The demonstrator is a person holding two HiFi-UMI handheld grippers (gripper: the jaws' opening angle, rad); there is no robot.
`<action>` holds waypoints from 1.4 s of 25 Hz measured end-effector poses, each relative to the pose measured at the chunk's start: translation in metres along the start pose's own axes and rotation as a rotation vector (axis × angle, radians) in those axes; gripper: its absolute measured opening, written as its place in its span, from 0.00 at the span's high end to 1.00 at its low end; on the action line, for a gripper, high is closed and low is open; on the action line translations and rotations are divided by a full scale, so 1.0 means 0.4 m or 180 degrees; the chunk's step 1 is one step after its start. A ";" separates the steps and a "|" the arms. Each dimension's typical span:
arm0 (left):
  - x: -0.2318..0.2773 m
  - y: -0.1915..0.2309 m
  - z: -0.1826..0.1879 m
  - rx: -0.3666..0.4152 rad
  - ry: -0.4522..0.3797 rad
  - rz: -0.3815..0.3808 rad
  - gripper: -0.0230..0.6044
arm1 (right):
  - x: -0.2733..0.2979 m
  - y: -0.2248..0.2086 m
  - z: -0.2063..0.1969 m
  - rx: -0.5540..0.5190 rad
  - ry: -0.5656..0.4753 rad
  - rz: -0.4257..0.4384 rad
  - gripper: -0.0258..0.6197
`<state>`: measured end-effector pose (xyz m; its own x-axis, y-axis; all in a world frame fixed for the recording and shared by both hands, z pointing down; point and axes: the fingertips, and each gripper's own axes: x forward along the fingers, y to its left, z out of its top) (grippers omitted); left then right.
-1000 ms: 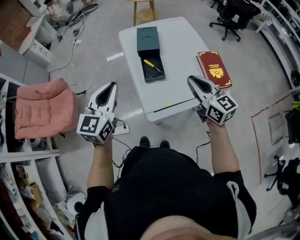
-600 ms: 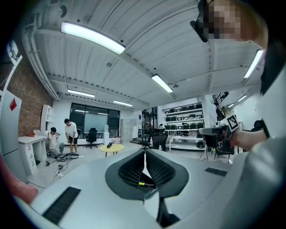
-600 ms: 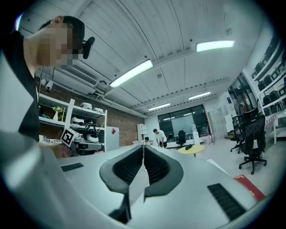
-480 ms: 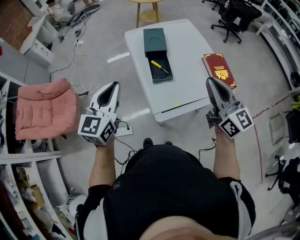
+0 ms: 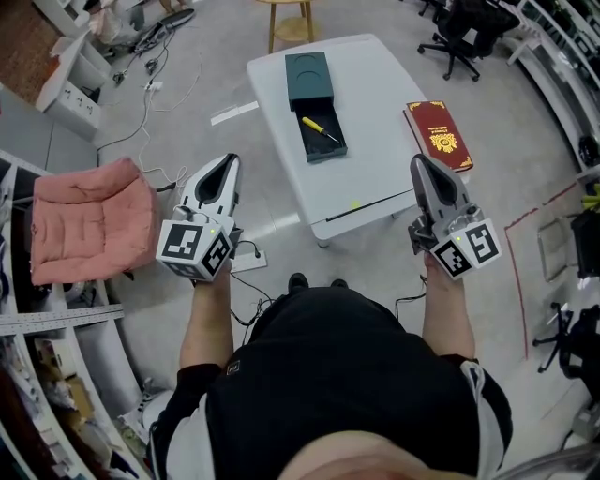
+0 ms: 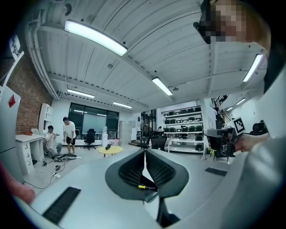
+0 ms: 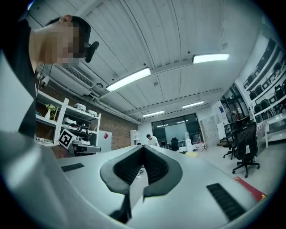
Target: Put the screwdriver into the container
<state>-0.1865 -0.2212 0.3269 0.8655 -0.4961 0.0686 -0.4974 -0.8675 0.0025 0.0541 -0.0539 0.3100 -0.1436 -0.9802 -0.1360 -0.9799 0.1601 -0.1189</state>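
Note:
A dark green container [image 5: 316,103] lies open on the white table [image 5: 370,178]. The yellow-handled screwdriver [image 5: 319,129] rests inside its open tray. Through the slit under the left gripper's jaw tips, the yellow handle [image 6: 144,187] shows again. My left gripper [image 5: 231,160] hangs over the floor left of the table, shut and empty, its jaws meeting at the tips [image 6: 144,151]. My right gripper [image 5: 418,160] is held just off the table's front right corner, also shut with nothing in it [image 7: 143,146]. Both are well short of the container.
A red book [image 5: 441,134] lies on the table's right edge. A pink cushioned seat [image 5: 89,230] stands at the left, a wooden stool [image 5: 291,23] behind the table, a black office chair [image 5: 464,37] at the back right. Cables and a power strip [image 5: 246,259] lie on the floor.
The right gripper has drawn back from over the table's front corner to just beside it. The left gripper has risen slightly. The screwdriver stays in the container.

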 end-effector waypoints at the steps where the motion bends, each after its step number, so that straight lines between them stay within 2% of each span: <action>1: 0.006 0.001 -0.001 0.0016 0.0005 -0.0007 0.92 | 0.002 0.001 -0.007 0.0010 0.0003 -0.0004 0.91; 7: 0.047 0.003 -0.015 0.0091 0.0076 -0.0095 0.92 | 0.017 0.009 -0.042 0.0088 0.0054 -0.0011 0.91; 11: 0.049 0.016 -0.018 0.0135 0.0077 -0.0018 0.92 | 0.019 0.012 -0.051 0.0063 0.0095 -0.0049 0.91; 35: 0.041 0.045 -0.044 0.0061 0.0106 -0.0008 0.92 | 0.027 0.014 -0.044 -0.0012 0.0102 -0.0111 0.91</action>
<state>-0.1824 -0.2445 0.3455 0.8642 -0.4927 0.1019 -0.4937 -0.8695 -0.0165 0.0445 -0.0656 0.3251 -0.1137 -0.9884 -0.1004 -0.9849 0.1254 -0.1192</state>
